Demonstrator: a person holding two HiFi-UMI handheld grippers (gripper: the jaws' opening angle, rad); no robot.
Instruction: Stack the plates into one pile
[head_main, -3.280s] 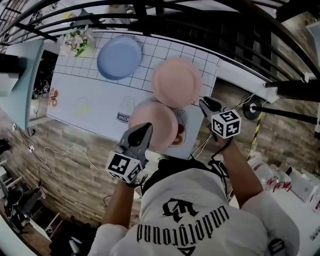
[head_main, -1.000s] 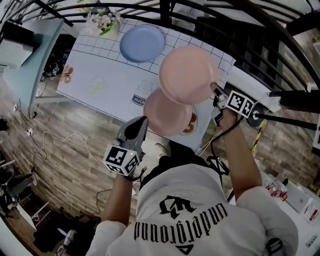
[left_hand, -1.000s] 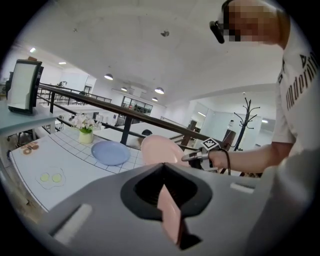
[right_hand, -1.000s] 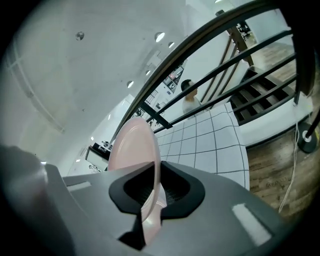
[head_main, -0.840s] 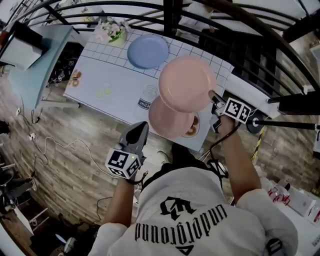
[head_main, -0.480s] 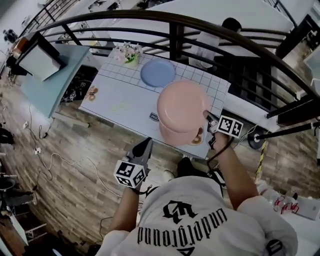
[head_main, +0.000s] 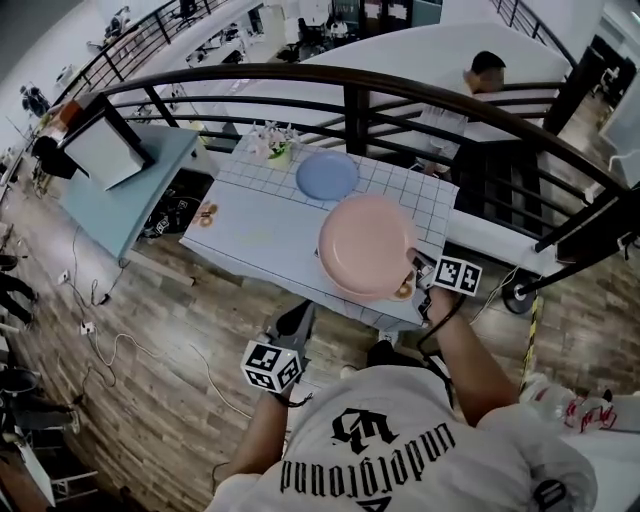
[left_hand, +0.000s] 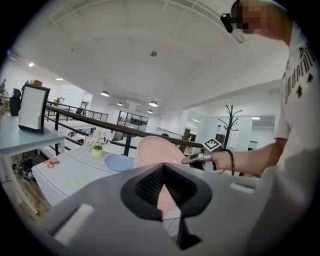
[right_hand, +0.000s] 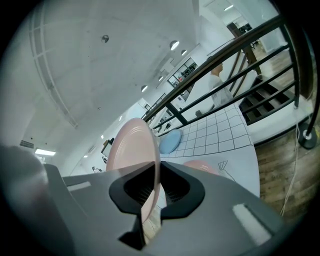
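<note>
My right gripper (head_main: 416, 266) (right_hand: 154, 171) is shut on the rim of a pink plate (head_main: 366, 246) (right_hand: 131, 147) and holds it in the air above the near right part of the white gridded table (head_main: 255, 235). A second pink plate (right_hand: 202, 167) lies on the table below it; in the head view the held plate hides it. Farther back on the table lies a blue plate (head_main: 327, 176) (right_hand: 171, 141) (left_hand: 118, 162). Low on the left, short of the table's near edge, my left gripper (head_main: 298, 315) (left_hand: 163, 169) is shut with nothing in it.
A pot of flowers (head_main: 280, 150) stands at the table's far edge. A black railing (head_main: 350, 95) curves behind the table, with a person (head_main: 470, 90) beyond it. A blue-grey side table (head_main: 130, 195) with a screen stands left. Cables lie on the wooden floor (head_main: 110, 350).
The held pink plate has moved from beside and above the lying pink plate to right over it, covering it in the head view. The head camera has pulled back and up. The left gripper stayed low.
</note>
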